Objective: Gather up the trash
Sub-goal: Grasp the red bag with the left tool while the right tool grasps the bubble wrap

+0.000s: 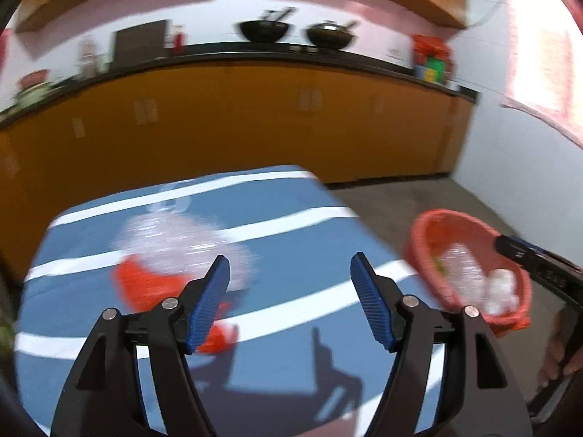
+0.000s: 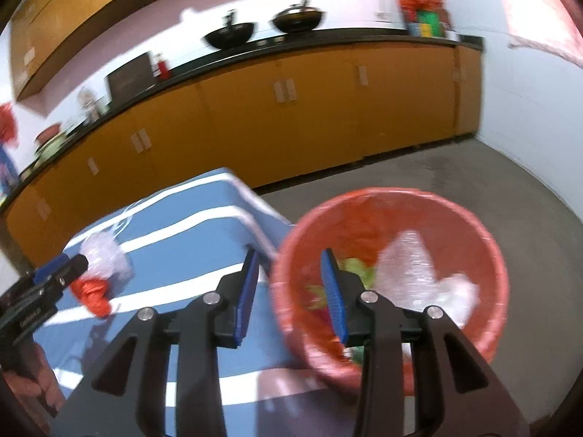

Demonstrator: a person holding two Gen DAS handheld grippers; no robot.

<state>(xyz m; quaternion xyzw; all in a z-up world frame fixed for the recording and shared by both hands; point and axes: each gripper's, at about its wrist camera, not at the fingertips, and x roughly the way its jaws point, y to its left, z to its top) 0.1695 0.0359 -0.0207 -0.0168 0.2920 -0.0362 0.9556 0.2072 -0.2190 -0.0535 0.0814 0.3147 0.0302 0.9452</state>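
Note:
A clear crumpled plastic bag point(image 1: 175, 244) lies on the blue striped table point(image 1: 291, 225), on top of a red-orange wrapper point(image 1: 145, 287). My left gripper point(image 1: 291, 276) hovers open just right of them, nothing between its fingers. The red basket point(image 1: 422, 240) sits off the table's right edge and holds clear plastic, white crumpled paper and green scraps. In the right wrist view the basket's near rim point(image 2: 282, 276) stands between the fingers of my right gripper point(image 2: 289, 258), one finger inside and one outside, with a gap showing on the outer side. The bag point(image 2: 105, 255) and wrapper point(image 2: 91, 295) lie far left there.
A long counter with orange cabinets point(image 1: 255, 120) runs behind the table, with two black woks point(image 1: 266, 31) on top. Grey concrete floor point(image 2: 455, 174) and a white wall point(image 2: 528, 116) lie to the right. A person's hand point(image 2: 25, 382) holds the left gripper's handle.

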